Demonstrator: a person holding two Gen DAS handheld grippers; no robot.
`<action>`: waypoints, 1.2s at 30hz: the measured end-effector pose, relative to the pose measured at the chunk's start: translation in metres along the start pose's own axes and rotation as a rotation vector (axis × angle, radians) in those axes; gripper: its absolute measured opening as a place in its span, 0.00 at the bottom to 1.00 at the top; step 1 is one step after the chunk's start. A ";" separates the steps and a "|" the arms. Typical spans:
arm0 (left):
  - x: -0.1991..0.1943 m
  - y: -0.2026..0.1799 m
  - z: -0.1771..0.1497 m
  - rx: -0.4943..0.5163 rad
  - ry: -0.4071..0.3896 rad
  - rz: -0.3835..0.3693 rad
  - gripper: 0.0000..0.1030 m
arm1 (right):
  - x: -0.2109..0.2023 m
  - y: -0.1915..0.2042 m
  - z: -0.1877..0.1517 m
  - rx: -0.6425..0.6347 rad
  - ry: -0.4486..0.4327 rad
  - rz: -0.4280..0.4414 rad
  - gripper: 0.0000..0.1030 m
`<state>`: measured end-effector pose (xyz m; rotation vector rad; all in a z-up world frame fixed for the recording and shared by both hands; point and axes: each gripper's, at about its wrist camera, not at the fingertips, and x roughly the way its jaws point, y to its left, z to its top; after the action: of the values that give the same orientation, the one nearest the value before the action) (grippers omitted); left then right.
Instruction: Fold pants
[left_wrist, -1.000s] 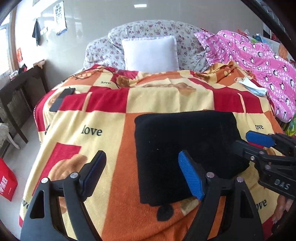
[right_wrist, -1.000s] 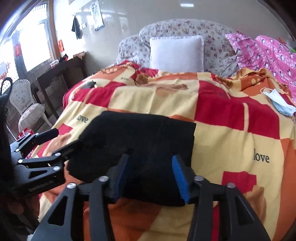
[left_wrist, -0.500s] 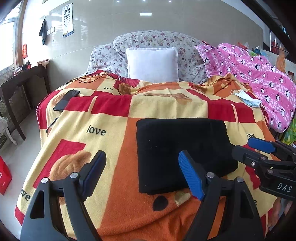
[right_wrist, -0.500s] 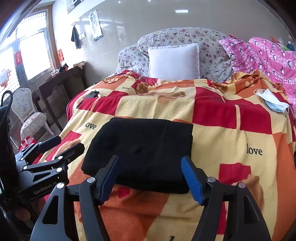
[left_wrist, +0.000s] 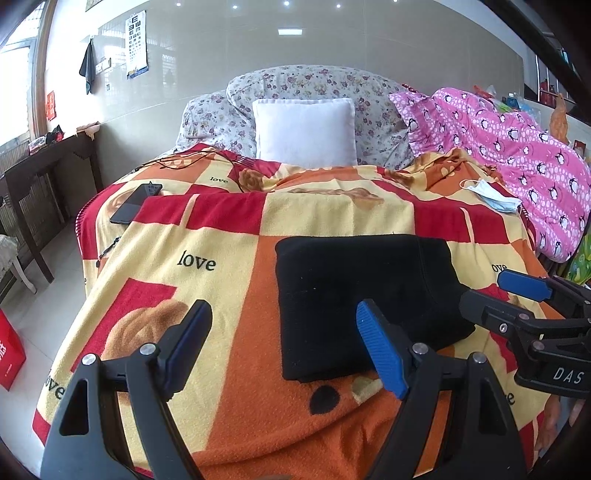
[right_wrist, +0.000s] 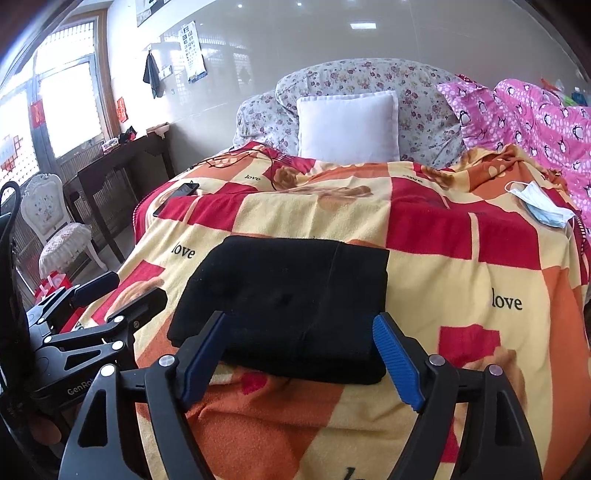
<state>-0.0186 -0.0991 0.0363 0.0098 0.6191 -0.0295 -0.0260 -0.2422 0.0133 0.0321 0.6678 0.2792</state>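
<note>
The black pants (left_wrist: 364, 295) lie folded into a flat, thick rectangle on the blanket (left_wrist: 221, 258), near its front edge, right of the "love" print.

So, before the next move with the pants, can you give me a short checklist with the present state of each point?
1. The black pants lie folded in one compact rectangle on the blanket: ok.
2. The left gripper is open and holds no cloth: ok.
3. The right gripper is open and holds no cloth: ok.
4. The two grippers are apart from each other: ok.
5. The face mask and the phone lie away from the pants: ok.
6. The layers under the top one are even: cannot tell, they are hidden.
</note>
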 end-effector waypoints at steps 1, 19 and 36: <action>0.000 0.000 0.000 -0.001 0.002 0.000 0.79 | 0.000 0.000 0.000 0.000 0.002 0.000 0.79; 0.007 -0.002 -0.003 0.001 0.019 -0.009 0.79 | 0.008 -0.005 -0.005 0.013 0.031 -0.008 0.80; 0.013 0.000 -0.006 -0.006 0.035 -0.008 0.79 | 0.019 -0.003 -0.008 0.013 0.064 -0.002 0.81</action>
<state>-0.0120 -0.0990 0.0237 0.0025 0.6542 -0.0352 -0.0160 -0.2402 -0.0044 0.0348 0.7331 0.2750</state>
